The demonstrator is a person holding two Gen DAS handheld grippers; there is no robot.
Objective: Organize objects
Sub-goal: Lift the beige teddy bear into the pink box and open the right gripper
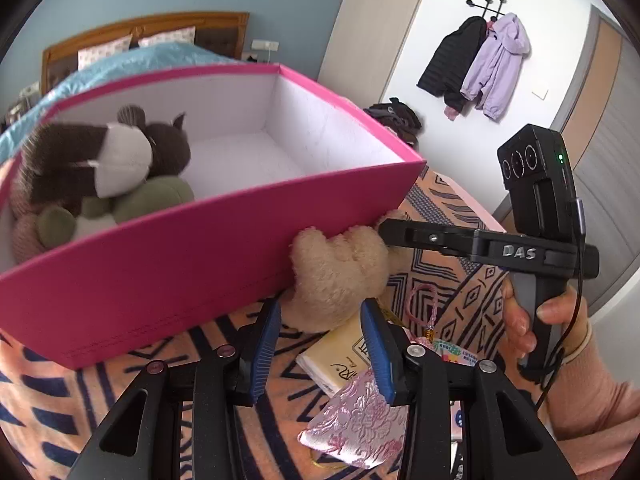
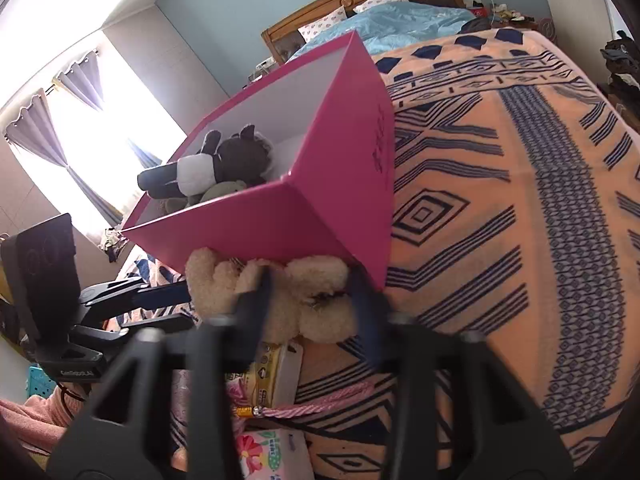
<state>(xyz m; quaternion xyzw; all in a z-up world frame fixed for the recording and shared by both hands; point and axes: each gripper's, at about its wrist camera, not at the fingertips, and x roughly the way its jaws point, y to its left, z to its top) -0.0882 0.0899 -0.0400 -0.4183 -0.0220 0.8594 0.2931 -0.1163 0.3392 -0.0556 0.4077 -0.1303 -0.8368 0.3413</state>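
Bedspread (image 2: 500,200); right gripper (image 2: 312,300) half-hides cream plush (image 2: 316,312).

Our left wrist view sits low over the blanket (image 1: 48,400), looking forward along its fingers at the long side of the pink box (image 1: 160,272), close up, with the wall of coats behind. Our right wrist view looks from the box's corner (image 2: 292,216) toward the headboard and window, just as near. We share the box, the cream plush (image 1: 340,276) (image 2: 280,292) and each other's gripper.
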